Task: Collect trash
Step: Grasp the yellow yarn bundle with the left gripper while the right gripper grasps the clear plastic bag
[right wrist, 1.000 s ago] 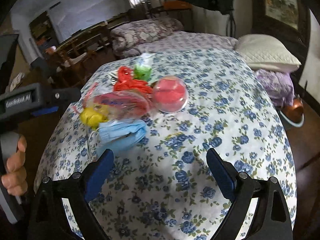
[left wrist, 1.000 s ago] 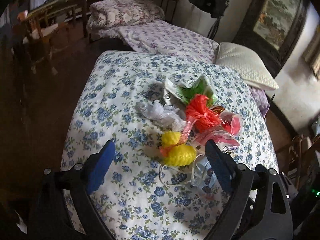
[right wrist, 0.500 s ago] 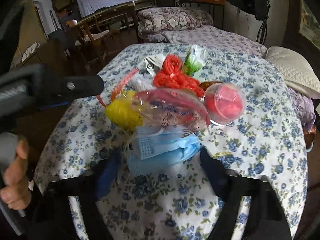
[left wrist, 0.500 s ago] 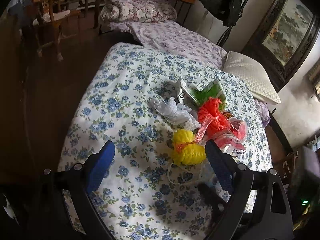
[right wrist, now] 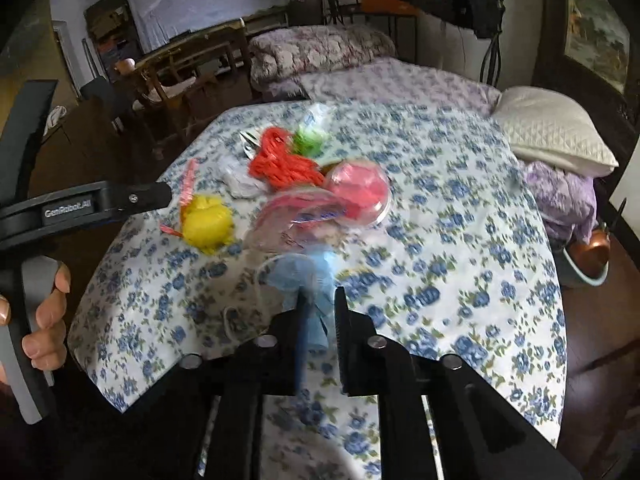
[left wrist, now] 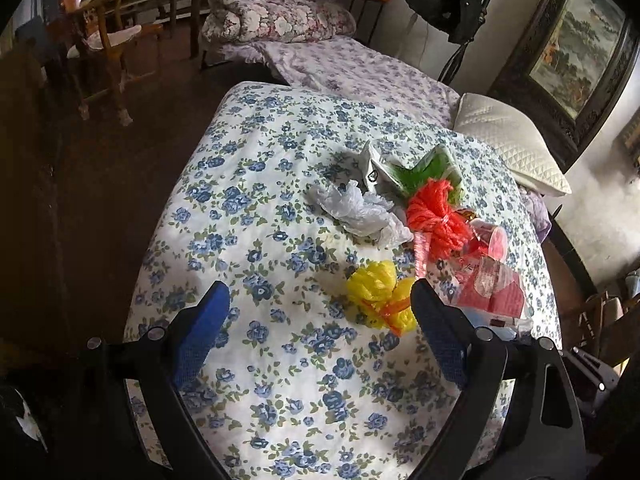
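Trash lay heaped on the far right part of a table (left wrist: 248, 184) under a blue-flowered cloth: a crumpled white bag (left wrist: 356, 210), green wrapper (left wrist: 424, 172), red netting (left wrist: 438, 210), a yellow bag (left wrist: 380, 300) tied with an orange strip, a clear pink-tinted packet (right wrist: 304, 216) and a round pink lid (right wrist: 360, 192). Right tongs (right wrist: 320, 332) had just been closing and were clenched on a light blue face mask (right wrist: 304, 280), the piece lying nearest the person at the near edge of the heap; the mask bunched up between the pads, likely taken first because it sat loose and within easy reach. That view was blurred, so how firm the bite was could not be judged. Left tongs (left wrist: 320, 336) hung released and wide apart above bare cloth, just near and left of the yellow bag, holding nothing, seemingly waiting its turn. A hand (right wrist: 44, 320) gripped the left tool's handle at the left margin of the right view. No bin was visible in either view, so the destination of the mask could not be told. Beyond the table stood a bed (left wrist: 360, 72) with a pillow (left wrist: 512, 152).
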Tool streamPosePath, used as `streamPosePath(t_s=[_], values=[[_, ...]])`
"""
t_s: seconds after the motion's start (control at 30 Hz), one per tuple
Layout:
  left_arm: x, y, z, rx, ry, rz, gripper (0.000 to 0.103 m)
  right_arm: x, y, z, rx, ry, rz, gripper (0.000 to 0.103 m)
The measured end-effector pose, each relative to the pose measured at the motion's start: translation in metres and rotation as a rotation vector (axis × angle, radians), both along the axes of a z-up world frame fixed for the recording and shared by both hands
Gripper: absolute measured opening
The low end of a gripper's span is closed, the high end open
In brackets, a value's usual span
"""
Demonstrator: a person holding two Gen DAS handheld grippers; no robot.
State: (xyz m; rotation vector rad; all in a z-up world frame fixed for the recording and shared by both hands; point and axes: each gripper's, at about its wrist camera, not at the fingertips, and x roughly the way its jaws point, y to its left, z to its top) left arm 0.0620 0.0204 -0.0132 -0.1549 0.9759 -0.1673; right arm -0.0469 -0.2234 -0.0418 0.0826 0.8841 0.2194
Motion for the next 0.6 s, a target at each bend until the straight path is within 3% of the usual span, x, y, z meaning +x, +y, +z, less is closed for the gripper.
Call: streamPosePath(t_s=[0.07, 0.23, 0.47, 0.53, 0.57, 0.6], values=[[-0.001, -0.003, -0.001, 0.012, -0.006, -0.01, 0.089, 0.001, -0.009, 0.001, 0.02, -0.003, -0.046, 0.056], [0.0, -0.017, -0.004, 0.039, -0.009, -0.058, 0.089, 0.004, -0.026, 0.007, 0.102, -0.041, -0.104, 0.07], [0.011, -0.041, -0.022, 0.117, 0.007, -0.065, 0.087, 0.008, -0.035, 0.006, 0.131, -0.041, -0.154, 0.072], [0.013, -0.049, -0.031, 0.155, 0.022, -0.093, 0.073, 0.009, -0.034, 0.006, 0.128, -0.042, -0.153, 0.072], [0.012, -0.051, -0.033, 0.149, 0.028, -0.118, 0.069, 0.008, -0.033, 0.006, 0.126, -0.044, -0.153, 0.072], [0.011, -0.051, -0.033, 0.139, 0.031, -0.133, 0.059, 0.008, -0.033, 0.005, 0.124, -0.045, -0.153, 0.072]])
